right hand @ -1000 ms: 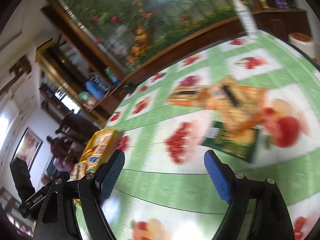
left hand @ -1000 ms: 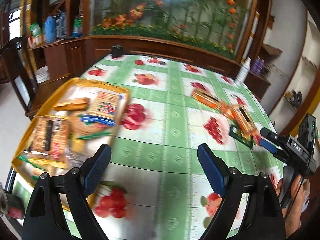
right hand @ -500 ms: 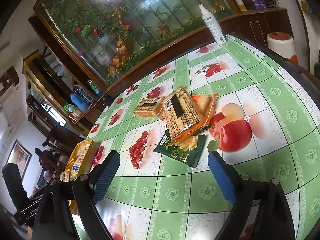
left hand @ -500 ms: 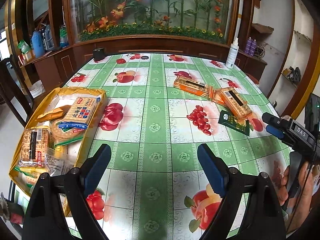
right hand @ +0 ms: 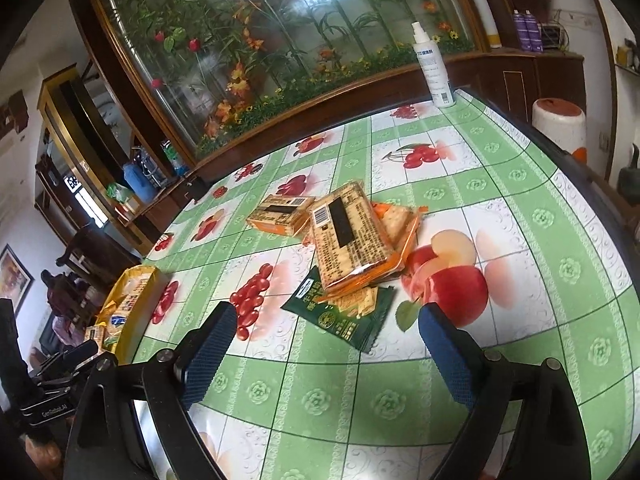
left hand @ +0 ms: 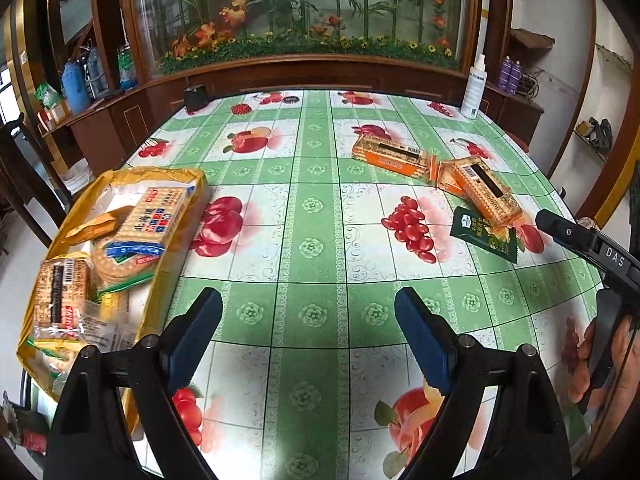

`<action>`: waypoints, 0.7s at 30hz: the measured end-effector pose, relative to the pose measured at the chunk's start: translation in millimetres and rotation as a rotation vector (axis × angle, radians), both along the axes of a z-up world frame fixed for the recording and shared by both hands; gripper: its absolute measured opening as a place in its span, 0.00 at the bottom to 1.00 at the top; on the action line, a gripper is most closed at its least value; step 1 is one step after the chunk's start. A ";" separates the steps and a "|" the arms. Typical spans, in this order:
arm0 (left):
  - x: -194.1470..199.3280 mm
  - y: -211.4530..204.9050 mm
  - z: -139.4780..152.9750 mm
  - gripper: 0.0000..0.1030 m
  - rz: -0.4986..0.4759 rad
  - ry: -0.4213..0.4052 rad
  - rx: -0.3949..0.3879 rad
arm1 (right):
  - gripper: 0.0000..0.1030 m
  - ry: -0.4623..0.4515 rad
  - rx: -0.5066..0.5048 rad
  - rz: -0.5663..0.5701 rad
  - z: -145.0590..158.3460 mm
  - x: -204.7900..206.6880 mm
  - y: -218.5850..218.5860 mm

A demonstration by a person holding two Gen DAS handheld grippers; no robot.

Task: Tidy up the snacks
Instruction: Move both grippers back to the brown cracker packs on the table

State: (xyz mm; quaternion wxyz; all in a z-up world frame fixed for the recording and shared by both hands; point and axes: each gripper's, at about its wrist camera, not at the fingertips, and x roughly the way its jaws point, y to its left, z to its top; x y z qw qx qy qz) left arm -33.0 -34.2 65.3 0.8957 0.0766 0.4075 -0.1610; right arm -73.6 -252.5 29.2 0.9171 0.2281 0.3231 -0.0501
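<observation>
Between the right gripper's (right hand: 322, 350) jaws, which are opening with nothing held, lies bare green-checked surface (right hand: 520, 300); just beyond them sits the dark green sachet (right hand: 340, 316), partly under an orange cracker pack (right hand: 352, 240), with a second cracker pack (right hand: 282, 214) touching it farther off. That wide spread, in my judgement, readies the jaws for the near pile. The left gripper (left hand: 308, 334) hangs released and empty over clear cloth, between the pile and the yellow tray (left hand: 182, 216) at the left edge, which already carries several biscuit packs, so likely the destination.
</observation>
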 end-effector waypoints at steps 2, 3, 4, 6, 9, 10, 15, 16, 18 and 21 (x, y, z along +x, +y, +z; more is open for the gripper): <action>5.1 -3.2 -2.3 0.86 0.002 0.016 -0.005 | 0.91 0.009 -0.023 -0.001 0.6 3.9 -0.7; 6.8 -4.1 -2.9 0.86 0.002 0.022 -0.009 | 0.91 0.015 -0.041 -0.001 0.9 7.3 -0.5; 8.8 -5.4 -3.3 0.86 0.001 0.028 -0.017 | 0.91 0.019 -0.051 0.002 0.7 10.0 -0.6; 11.7 -8.3 -4.1 0.86 -0.002 0.037 -0.025 | 0.91 0.030 -0.076 0.009 0.4 17.4 -0.7; 17.6 -13.9 -5.6 0.86 -0.003 0.048 -0.030 | 0.91 0.045 -0.117 0.016 1.3 29.6 -0.4; 19.1 -14.8 -6.1 0.86 -0.003 0.051 -0.032 | 0.91 0.048 -0.128 0.020 1.6 33.5 -0.6; 33.9 -23.3 -6.4 0.86 0.008 0.072 -0.039 | 0.92 0.076 -0.223 0.042 3.5 58.5 3.7; 38.9 -25.8 -5.0 0.86 0.013 0.073 -0.047 | 0.92 0.083 -0.243 0.046 2.8 63.1 4.9; 51.1 -32.6 -1.2 0.86 0.020 0.075 -0.054 | 0.92 0.097 -0.278 0.051 0.5 71.6 5.9; 71.2 -49.4 0.8 0.86 0.002 0.058 -0.029 | 0.92 0.129 -0.329 0.062 -5.2 87.0 7.6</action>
